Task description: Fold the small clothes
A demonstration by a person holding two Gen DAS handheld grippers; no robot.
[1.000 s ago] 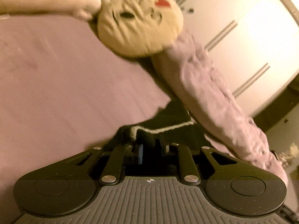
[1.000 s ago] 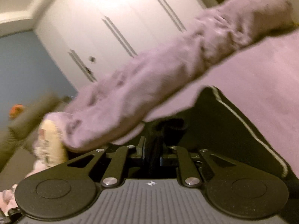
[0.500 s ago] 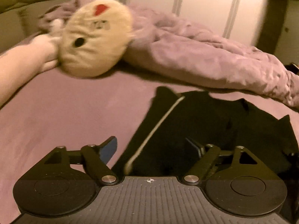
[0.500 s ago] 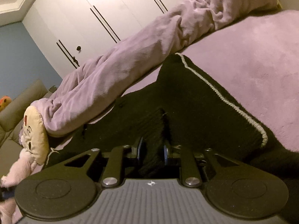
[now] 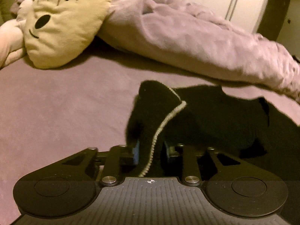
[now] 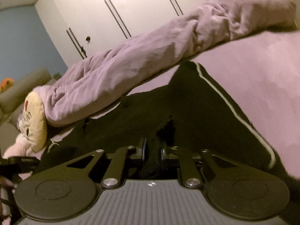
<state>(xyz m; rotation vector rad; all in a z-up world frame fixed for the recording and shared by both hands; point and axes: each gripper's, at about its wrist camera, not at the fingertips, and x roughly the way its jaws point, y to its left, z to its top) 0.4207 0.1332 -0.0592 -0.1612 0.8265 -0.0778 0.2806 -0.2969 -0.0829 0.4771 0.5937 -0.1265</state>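
A small black garment with a white trim line (image 5: 210,116) lies on the purple bed cover (image 5: 56,108). My left gripper (image 5: 150,150) is shut on its near trimmed edge, which rises between the fingers. In the right wrist view the same black garment (image 6: 196,108) spreads ahead, and my right gripper (image 6: 152,150) is shut on a bunched fold of it. The trim line runs along the garment's right edge there.
A rolled purple blanket (image 5: 196,43) lies across the bed behind the garment, also in the right wrist view (image 6: 150,60). A cream cat-face cushion (image 5: 65,22) sits at the far left. White wardrobe doors (image 6: 121,15) stand behind the bed.
My left gripper was open half a second ago and has shut on the garment's trimmed edge. My right gripper keeps its hold on the black fabric while both views have shifted.
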